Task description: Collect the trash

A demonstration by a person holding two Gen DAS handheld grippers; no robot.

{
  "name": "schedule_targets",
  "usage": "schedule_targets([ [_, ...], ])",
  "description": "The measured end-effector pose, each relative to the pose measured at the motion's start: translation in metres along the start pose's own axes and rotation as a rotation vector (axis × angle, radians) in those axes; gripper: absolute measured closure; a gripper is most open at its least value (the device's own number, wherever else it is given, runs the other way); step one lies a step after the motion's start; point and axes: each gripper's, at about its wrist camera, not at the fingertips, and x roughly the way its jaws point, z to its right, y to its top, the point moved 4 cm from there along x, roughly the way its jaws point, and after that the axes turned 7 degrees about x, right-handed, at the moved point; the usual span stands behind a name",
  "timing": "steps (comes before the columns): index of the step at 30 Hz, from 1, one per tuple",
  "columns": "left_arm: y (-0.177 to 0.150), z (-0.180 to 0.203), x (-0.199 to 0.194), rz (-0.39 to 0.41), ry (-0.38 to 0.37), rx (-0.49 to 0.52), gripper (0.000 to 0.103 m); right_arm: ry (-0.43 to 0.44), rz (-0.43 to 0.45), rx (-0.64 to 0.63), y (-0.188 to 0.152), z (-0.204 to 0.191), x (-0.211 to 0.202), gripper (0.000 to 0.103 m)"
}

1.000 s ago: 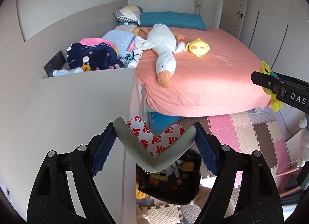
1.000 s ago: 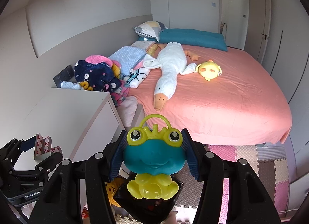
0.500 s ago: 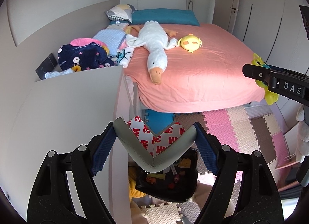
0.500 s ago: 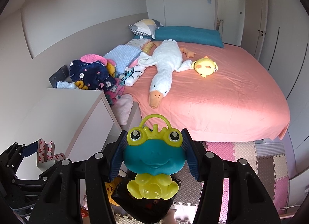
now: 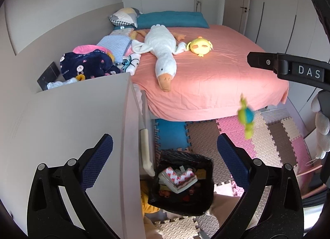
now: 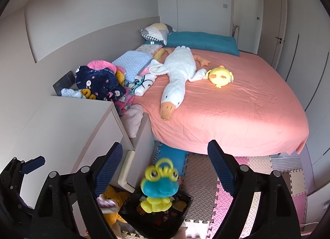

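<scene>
Both grippers are open and empty above a black trash bag (image 5: pixel 203 169) on the floor; the bag also shows in the right wrist view (image 6: pixel 127 212). My left gripper (image 5: pixel 165 152) hangs over it. A bent grey corner guard with red-and-white tape (image 5: pixel 178 179) lies inside the bag. My right gripper (image 6: pixel 165 162) is open; a blue-and-yellow frog toy (image 6: pixel 159 187) is in mid-air below it, over the bag. The falling toy shows blurred in the left wrist view (image 5: pixel 245 115).
A beige cabinet (image 5: pixel 72 125) stands left of the bag. A bed with a pink sheet (image 5: pixel 206 78) holds a plush goose (image 5: pixel 163 53) and a yellow plush (image 5: pixel 200 46). Foam puzzle mats (image 5: pixel 268 140) cover the floor. Clothes (image 5: pixel 88 63) are piled behind the cabinet.
Both grippers have opened. The corner guard dropped from the left gripper into the bag. The frog toy left the right gripper and is falling toward the bag.
</scene>
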Motion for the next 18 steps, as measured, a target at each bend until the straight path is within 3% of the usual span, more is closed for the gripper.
schedule_targets([
  [18,-0.007,-0.013,-0.002,0.004,-0.005,-0.047,0.006,0.026,-0.048,0.024,-0.005,-0.001,0.008,0.018],
])
